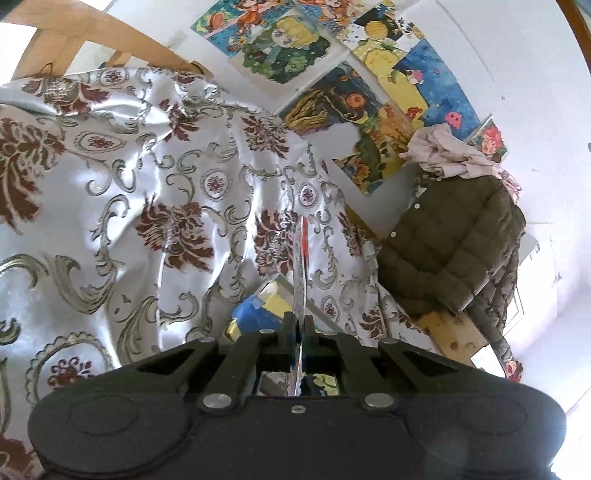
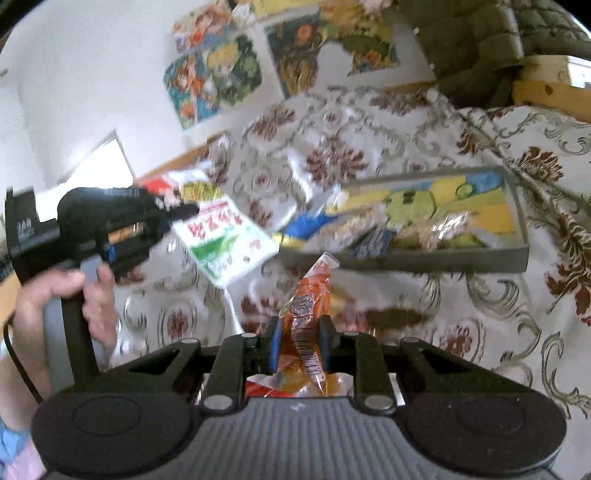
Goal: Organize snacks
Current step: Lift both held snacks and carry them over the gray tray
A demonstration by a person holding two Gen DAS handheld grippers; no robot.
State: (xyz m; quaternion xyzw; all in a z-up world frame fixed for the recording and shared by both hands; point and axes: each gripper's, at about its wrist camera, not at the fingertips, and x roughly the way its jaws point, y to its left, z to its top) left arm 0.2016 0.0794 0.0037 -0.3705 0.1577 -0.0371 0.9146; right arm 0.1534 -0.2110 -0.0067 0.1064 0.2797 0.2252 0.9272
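Observation:
My left gripper [image 1: 299, 321] is shut on a flat snack packet [image 1: 300, 258], seen edge-on in its own view. From the right wrist view that packet [image 2: 225, 236] is white and green with red print, held up by the left gripper [image 2: 184, 214] in a person's hand [image 2: 66, 295]. My right gripper [image 2: 301, 332] is shut on an orange snack packet [image 2: 306, 314] in clear wrap that stands up between the pads. A grey tray [image 2: 406, 258] with a cartoon-printed bottom lies on the patterned cloth beyond, with several wrapped snacks in it.
A silvery floral cloth [image 1: 129, 184] covers the surface. Cartoon pictures [image 1: 332, 55] hang on the white wall. An olive padded jacket [image 1: 450, 243] drapes over a wooden post at the right. A wooden frame [image 1: 74, 33] shows at top left.

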